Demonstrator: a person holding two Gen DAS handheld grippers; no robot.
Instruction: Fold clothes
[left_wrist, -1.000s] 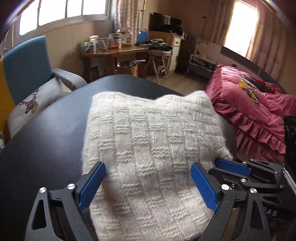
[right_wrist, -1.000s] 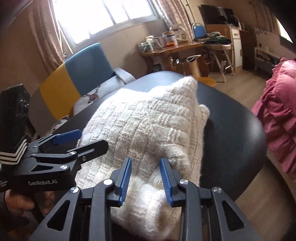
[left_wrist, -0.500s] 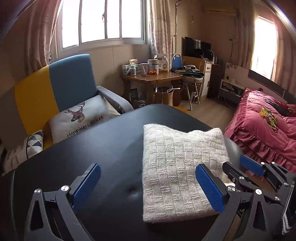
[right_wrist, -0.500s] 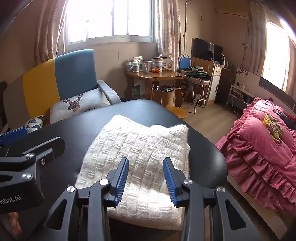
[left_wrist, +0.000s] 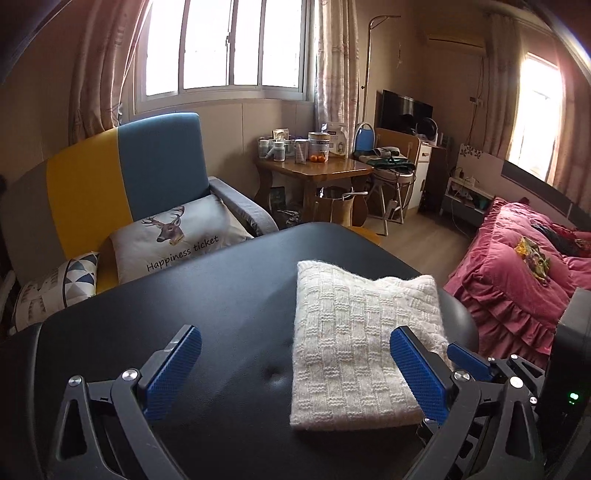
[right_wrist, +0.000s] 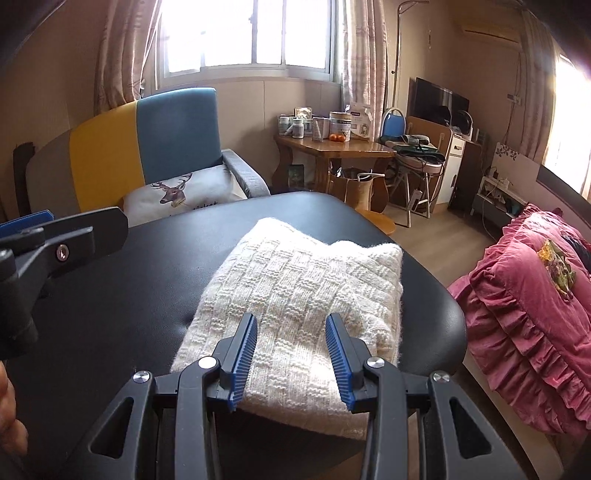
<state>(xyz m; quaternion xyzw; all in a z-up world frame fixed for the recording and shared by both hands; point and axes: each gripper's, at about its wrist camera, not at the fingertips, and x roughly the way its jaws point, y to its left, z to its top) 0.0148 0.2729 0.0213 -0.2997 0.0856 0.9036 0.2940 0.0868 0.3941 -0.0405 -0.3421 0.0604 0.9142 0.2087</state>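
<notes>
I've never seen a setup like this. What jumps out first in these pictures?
A cream knitted sweater, folded into a neat rectangle, lies on the right part of a black padded table. Two black grippers with blue pads frame the near edge, the left gripper wide open and the right gripper open above the sweater. Behind stand a blue-and-yellow armchair and, at right, a pink ruffled bed.

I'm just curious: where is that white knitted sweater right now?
The folded white sweater lies on the black table, toward its right side nearest the pink bed, just ahead of both open grippers.
</notes>
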